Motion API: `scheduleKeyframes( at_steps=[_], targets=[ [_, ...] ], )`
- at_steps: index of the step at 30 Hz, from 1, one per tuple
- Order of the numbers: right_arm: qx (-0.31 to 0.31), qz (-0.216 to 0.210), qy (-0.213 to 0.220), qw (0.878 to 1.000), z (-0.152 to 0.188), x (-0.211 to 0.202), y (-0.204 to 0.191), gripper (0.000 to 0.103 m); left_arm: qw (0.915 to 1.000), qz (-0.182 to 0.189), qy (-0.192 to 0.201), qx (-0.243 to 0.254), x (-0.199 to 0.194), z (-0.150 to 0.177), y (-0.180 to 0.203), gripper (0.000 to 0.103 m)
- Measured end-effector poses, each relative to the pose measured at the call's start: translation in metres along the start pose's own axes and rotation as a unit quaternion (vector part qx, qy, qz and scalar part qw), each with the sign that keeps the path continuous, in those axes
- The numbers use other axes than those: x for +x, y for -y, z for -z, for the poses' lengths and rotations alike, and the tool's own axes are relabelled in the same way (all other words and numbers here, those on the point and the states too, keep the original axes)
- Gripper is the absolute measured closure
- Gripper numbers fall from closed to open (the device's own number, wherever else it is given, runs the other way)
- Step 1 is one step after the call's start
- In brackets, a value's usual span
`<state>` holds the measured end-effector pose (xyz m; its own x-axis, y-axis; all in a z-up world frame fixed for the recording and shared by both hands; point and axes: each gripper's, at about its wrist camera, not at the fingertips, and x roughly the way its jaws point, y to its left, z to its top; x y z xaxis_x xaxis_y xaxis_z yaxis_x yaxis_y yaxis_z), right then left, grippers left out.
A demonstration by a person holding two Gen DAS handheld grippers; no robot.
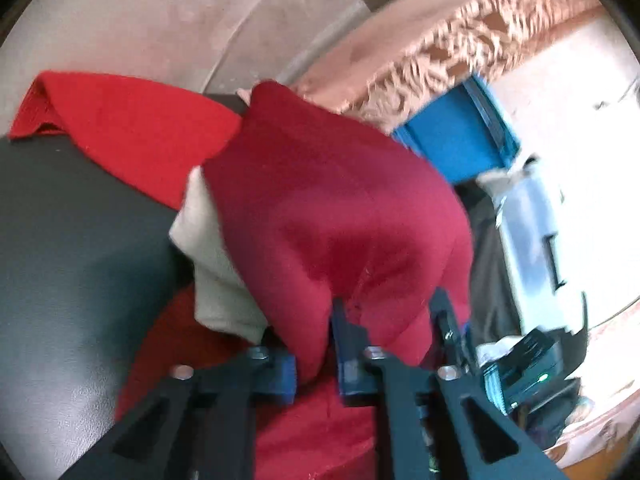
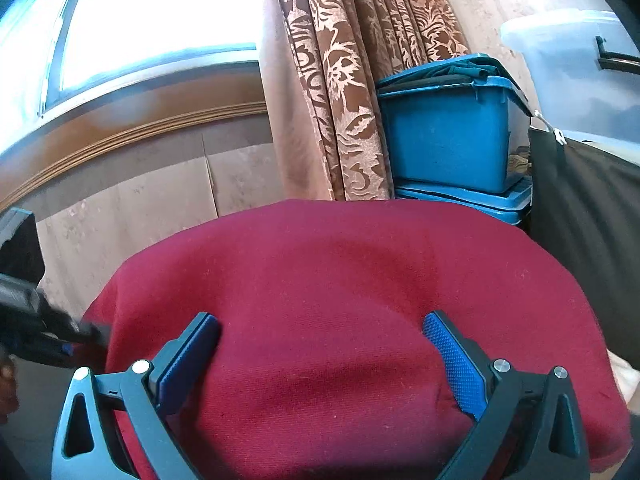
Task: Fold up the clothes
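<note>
A dark red garment [image 1: 320, 208] bulges up in front of my left gripper [image 1: 316, 348], whose blue pads are shut on a pinched fold of it. In the right wrist view the same dark red garment [image 2: 320, 280] fills the lower half. My right gripper [image 2: 322, 320] stands wide open, with the cloth bulging between its blue pads [image 2: 456, 360]. The left gripper [image 2: 60, 336] shows blurred at the garment's left edge. A cream cloth [image 1: 216, 260] and a bright red cloth [image 1: 132, 120] lie beside it on the dark table [image 1: 60, 220].
More red fabric [image 1: 320, 432] lies under the left gripper. A blue crate [image 2: 448, 132] stands behind the garment beside a patterned brown curtain [image 2: 344, 80]. A clear plastic box [image 2: 572, 68] and black fabric [image 2: 588, 220] are at the right. A bright window [image 2: 152, 8] is upper left.
</note>
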<state>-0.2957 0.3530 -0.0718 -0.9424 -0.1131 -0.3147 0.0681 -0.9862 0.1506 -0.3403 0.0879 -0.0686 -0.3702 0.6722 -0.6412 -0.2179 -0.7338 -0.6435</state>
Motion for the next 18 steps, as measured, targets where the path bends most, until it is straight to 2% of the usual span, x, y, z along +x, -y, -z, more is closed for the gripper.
scheduleKeyframes(
  at_steps=[5,8,10,12,15,16,17,18],
  targets=[
    [0.043,0.008,-0.009,0.999,-0.002,-0.013,-0.012,0.0,0.9979,0.029,0.045,0.037,-0.047,0.008,0.033,0.098],
    [0.101,-0.013,-0.01,0.995,-0.008,-0.029,-0.018,0.0,0.9941,0.052,0.081,0.051,-0.088,0.006,0.057,0.098],
    [0.155,-0.046,-0.007,0.987,-0.013,-0.04,-0.023,0.0,0.9911,0.068,0.096,0.062,-0.113,0.009,0.074,0.098],
    [0.191,-0.089,-0.005,0.978,-0.017,-0.053,-0.034,0.0,0.9881,0.068,0.112,0.08,-0.138,0.018,0.092,0.098],
    [0.216,-0.17,-0.012,0.961,-0.019,-0.072,-0.068,0.0,0.9854,0.043,0.132,0.099,-0.172,0.041,0.101,0.098],
    [0.219,-0.209,-0.028,0.953,-0.016,-0.074,-0.081,0.0,0.9849,0.03,0.137,0.102,-0.181,0.048,0.1,0.098],
    [0.227,-0.266,-0.068,0.934,-0.008,-0.071,-0.101,0.0,0.9852,0.017,0.14,0.097,-0.189,0.057,0.095,0.098],
    [0.229,-0.3,-0.102,0.92,0.0,-0.071,-0.12,0.0,0.9866,0.004,0.14,0.083,-0.195,0.068,0.084,0.098]
  ],
)
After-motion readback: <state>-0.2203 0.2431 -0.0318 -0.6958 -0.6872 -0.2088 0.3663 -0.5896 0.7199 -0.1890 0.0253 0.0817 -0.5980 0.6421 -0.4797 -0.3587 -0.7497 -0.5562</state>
